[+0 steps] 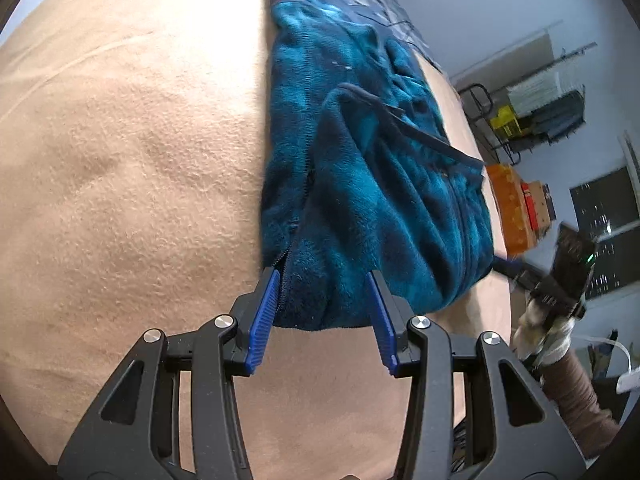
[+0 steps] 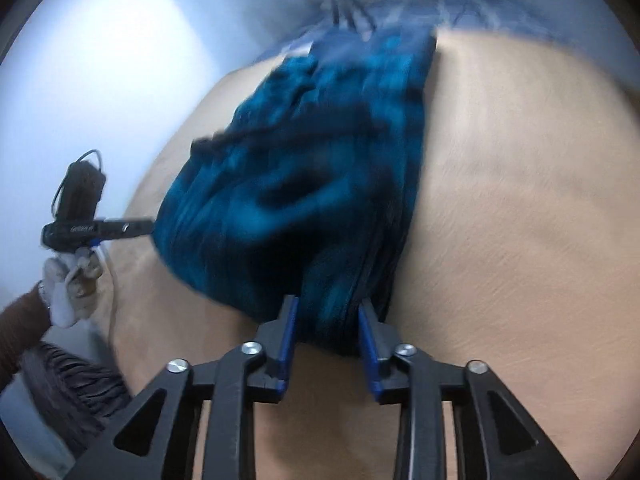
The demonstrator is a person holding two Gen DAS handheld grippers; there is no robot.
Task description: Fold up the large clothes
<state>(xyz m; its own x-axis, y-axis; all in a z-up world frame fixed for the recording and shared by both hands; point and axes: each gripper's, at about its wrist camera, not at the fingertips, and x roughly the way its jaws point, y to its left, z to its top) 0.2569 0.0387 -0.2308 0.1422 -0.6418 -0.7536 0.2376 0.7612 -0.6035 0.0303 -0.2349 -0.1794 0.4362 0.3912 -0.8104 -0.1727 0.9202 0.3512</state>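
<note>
Already folded lengthwise into a long strip, the blue fleece garment (image 1: 360,184) lies down the middle of the tan bed (image 1: 120,200), its near end between the spread left tool (image 1: 322,316) and right tool (image 2: 328,334), cross-fold apparently pending.

The fleece (image 1: 360,168) lies folded lengthwise on the bed cover (image 1: 120,180), its near end between the fingers of the left gripper (image 1: 322,316) and, at the opposite corner, the right gripper (image 2: 327,336).
</note>
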